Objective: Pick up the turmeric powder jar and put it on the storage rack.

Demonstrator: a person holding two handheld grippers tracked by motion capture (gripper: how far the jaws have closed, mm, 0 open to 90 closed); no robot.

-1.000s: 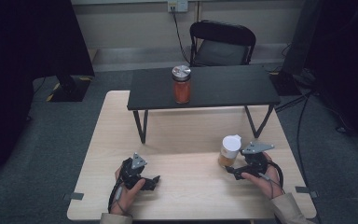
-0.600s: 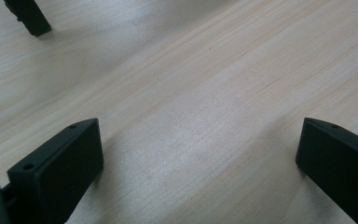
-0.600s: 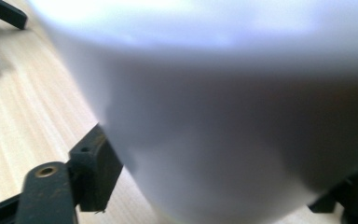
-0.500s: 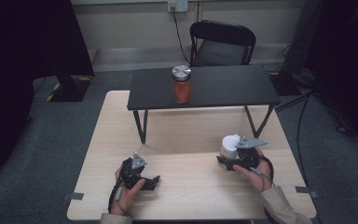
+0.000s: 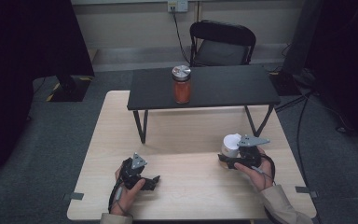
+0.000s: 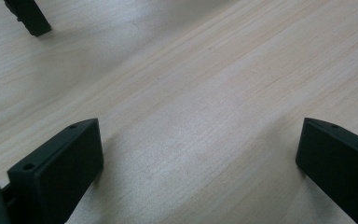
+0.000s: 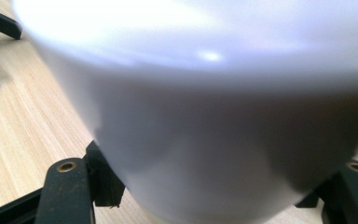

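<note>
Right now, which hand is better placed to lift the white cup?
The right. Its gripper has just closed on the white cup, with the fingers pressed against its sides. The left gripper rests open on the table, far from the cup.

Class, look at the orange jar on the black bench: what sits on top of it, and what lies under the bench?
A silver lid caps the orange jar. Under the black bench lies bare wooden table; the strip beneath its top is hidden.

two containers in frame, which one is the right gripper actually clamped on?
The white cup on the light wooden table, between the right gripper's jaws, which just closed. The orange jar with the silver lid stands apart on the black shelf.
</note>
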